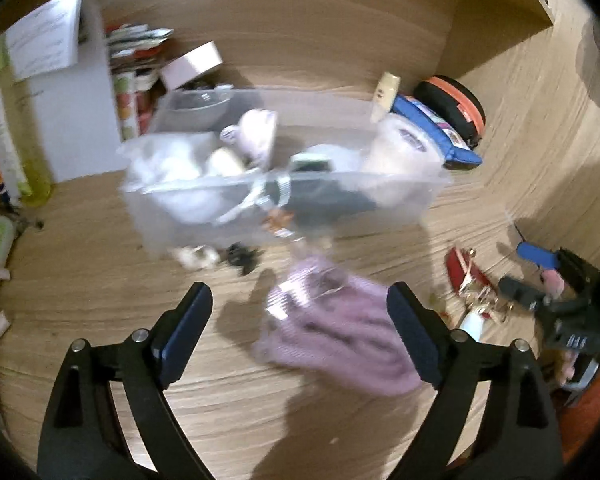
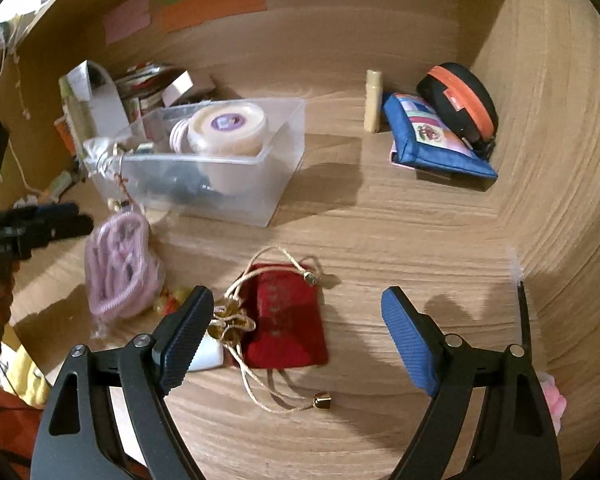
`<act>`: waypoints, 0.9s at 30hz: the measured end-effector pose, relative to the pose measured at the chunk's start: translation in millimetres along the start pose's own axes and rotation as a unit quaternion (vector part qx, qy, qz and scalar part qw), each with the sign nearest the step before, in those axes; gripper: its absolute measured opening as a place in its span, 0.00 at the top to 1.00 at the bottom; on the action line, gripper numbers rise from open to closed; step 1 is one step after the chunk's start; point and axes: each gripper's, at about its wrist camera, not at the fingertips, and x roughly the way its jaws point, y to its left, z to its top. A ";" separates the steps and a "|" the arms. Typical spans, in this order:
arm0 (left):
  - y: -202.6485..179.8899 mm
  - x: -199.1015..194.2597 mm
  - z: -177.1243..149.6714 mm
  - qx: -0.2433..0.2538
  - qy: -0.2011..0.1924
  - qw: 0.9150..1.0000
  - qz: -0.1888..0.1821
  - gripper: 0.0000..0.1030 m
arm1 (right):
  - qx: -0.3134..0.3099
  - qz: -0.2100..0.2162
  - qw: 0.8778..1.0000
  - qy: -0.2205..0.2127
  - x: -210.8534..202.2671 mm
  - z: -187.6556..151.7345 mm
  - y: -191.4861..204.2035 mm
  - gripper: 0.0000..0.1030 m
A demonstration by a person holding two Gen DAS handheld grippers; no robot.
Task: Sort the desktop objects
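Observation:
A clear plastic bin [image 1: 412,200] [image 2: 276,184] holds a round cream jar [image 2: 228,124] and several small items. My left gripper [image 1: 300,304] is open just above a clear bag of coiled pink cord [image 1: 336,340] [image 2: 116,268], which lies on the wooden desk in front of the bin. My right gripper [image 2: 298,304] is open over a red velvet drawstring pouch [image 2: 288,316] with gold cord. The left gripper also shows at the left of the right wrist view [image 2: 60,224]. The left wrist view is motion-blurred.
A blue zip pouch [image 2: 432,140], a black and orange case [image 2: 460,100] and a cream tube [image 2: 373,100] stand at the back right. Papers and boxes [image 1: 60,92] pile up at the back left. Small trinkets [image 1: 484,304] lie to the right.

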 end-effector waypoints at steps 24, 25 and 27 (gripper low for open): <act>-6.7 -15.0 -40.6 0.093 0.024 0.981 0.169 0.08 | -0.037 0.077 0.996 0.010 19.2 -4.4 9.1 0.13; -5.6 -16.3 -40.0 0.091 0.022 0.982 0.164 0.08 | -0.039 0.077 0.996 0.013 20.8 -4.2 10.3 0.13; -4.6 -15.8 -36.2 0.089 0.017 0.985 0.150 0.08 | -0.042 0.076 0.996 0.020 24.1 -4.1 11.4 0.12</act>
